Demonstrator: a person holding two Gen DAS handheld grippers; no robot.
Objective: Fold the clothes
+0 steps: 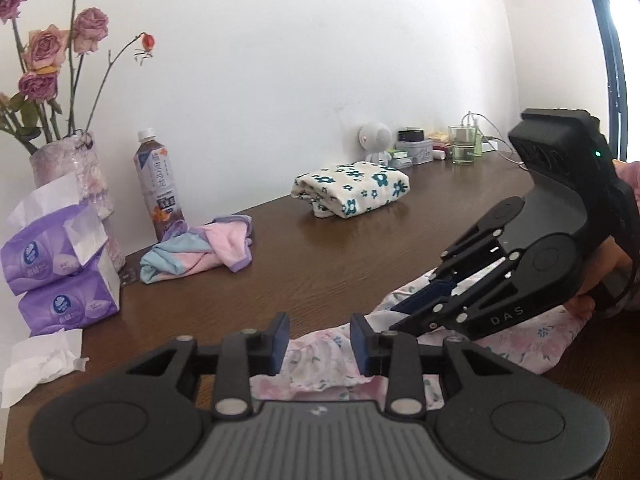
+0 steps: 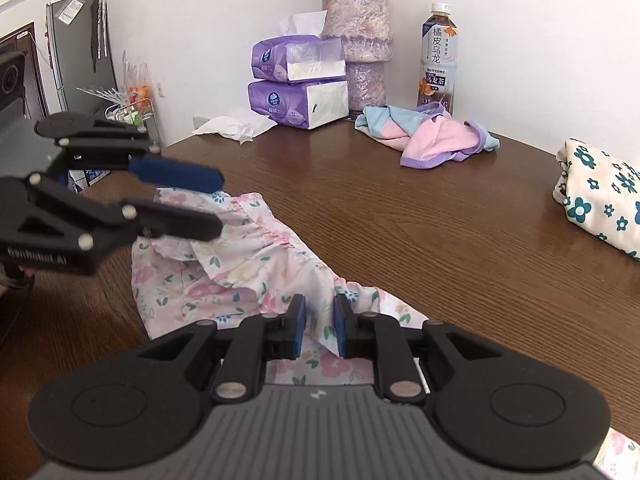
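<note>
A pale pink floral garment [image 2: 240, 264] lies rumpled on the near edge of the brown wooden table [image 2: 440, 220], and both tools are down over it. The left gripper [image 1: 320, 344] hangs just above a gathered, frilly edge with its jaws spread and nothing between them; the blue pads [image 1: 280, 340] have cloth below them but do not seem to touch it. The right gripper [image 2: 319, 326] sits low at the near hem, its jaws part open with a fold of the fabric rising into the gap. I cannot say whether the pads are biting yet, though it looks more like a straddle than a pinch.

Further back, a cream cloth with teal flowers [image 1: 352, 188] is already folded into a neat block, and a pink, blue and purple garment [image 1: 196, 252] waits in a heap near the tea bottle [image 1: 158, 184], tissue packs [image 1: 60, 264] and vase [image 1: 68, 176].

My guess is that the step in hand is taking hold of two points so the piece can be lifted and spread flat. To do it well, each gripper should close on a single layer at an edge or corner, not a bunched ridge, with the two grips well apart. Then pull outward evenly so the ruffles flatten before any fold. Grabbing a double layer here would likely leave it twisted.
</note>
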